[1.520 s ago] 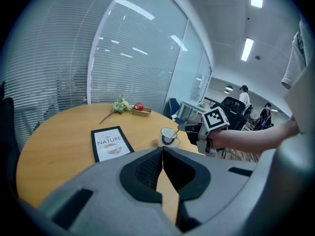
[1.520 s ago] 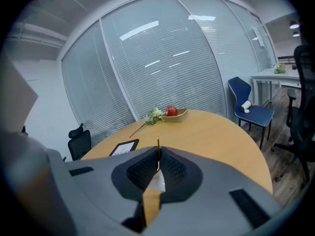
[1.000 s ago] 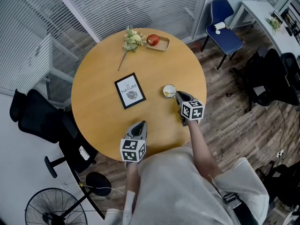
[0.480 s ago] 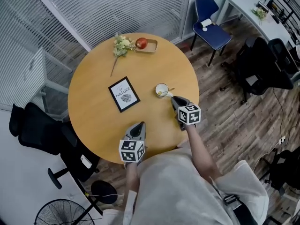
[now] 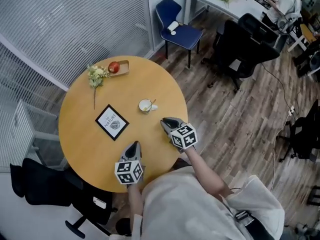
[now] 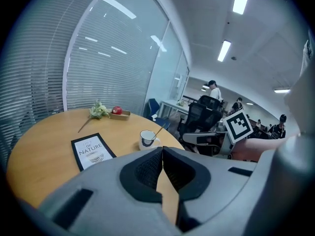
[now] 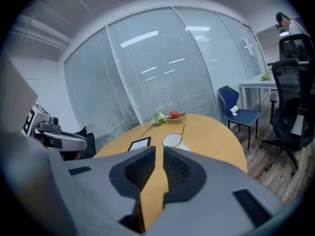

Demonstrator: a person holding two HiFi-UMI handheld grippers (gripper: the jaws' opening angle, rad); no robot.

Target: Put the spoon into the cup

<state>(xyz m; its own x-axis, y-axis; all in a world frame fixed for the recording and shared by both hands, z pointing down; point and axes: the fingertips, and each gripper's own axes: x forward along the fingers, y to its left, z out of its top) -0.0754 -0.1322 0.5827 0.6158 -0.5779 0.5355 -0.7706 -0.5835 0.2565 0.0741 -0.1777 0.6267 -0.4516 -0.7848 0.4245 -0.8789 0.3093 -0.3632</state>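
Note:
A white cup (image 5: pixel 145 105) stands on the round wooden table (image 5: pixel 80 134), and the wooden spoon (image 5: pixel 152 104) leans in it with its handle pointing up to the right. My right gripper (image 5: pixel 167 122) hovers a short way in front of the cup, shut and empty. Near the table's front edge, my left gripper (image 5: pixel 134 146) is also shut and empty. In the left gripper view the cup (image 6: pixel 147 138) and spoon (image 6: pixel 158 131) show beyond the jaws of the left gripper (image 6: pixel 162 149). In the right gripper view the cup (image 7: pixel 172 140) and spoon (image 7: pixel 182 131) sit just past the right gripper (image 7: pixel 159 149).
A framed picture (image 5: pixel 112 122) lies left of the cup. Flowers (image 5: pixel 95 75) and a wooden tray with an apple (image 5: pixel 117 67) sit at the far edge. A blue chair (image 5: pixel 177 26) and black office chairs (image 5: pixel 240 44) stand behind the table, and another black chair (image 5: pixel 45 189) stands at the lower left.
My right gripper has drawn back from the cup toward me, leaving the spoon standing in it. The head view has swung, so the table sits further left. The left gripper stays put.

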